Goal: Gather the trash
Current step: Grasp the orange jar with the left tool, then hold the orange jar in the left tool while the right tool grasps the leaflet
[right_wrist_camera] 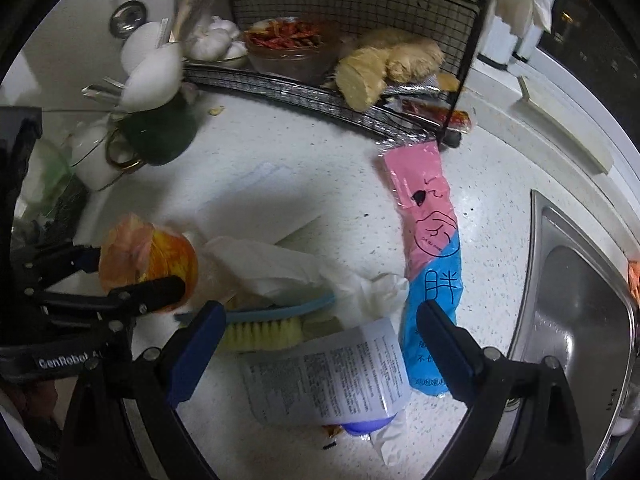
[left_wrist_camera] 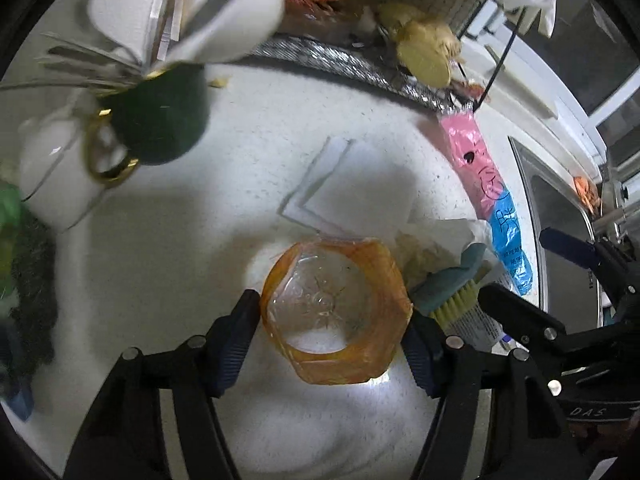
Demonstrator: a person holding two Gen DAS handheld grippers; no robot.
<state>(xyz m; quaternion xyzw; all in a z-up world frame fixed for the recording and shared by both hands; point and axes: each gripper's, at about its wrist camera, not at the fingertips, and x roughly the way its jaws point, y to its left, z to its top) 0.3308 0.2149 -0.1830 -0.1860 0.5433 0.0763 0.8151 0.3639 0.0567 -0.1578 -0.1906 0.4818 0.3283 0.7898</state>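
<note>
One cluttered speckled white countertop (right_wrist_camera: 304,184)

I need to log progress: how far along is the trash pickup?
Nothing looks cleared yet. In hand: the left gripper is shut on the orange plastic cup. The right gripper is open over the white bottle. Left: crumpled tissue and the pink and blue bag.
</note>
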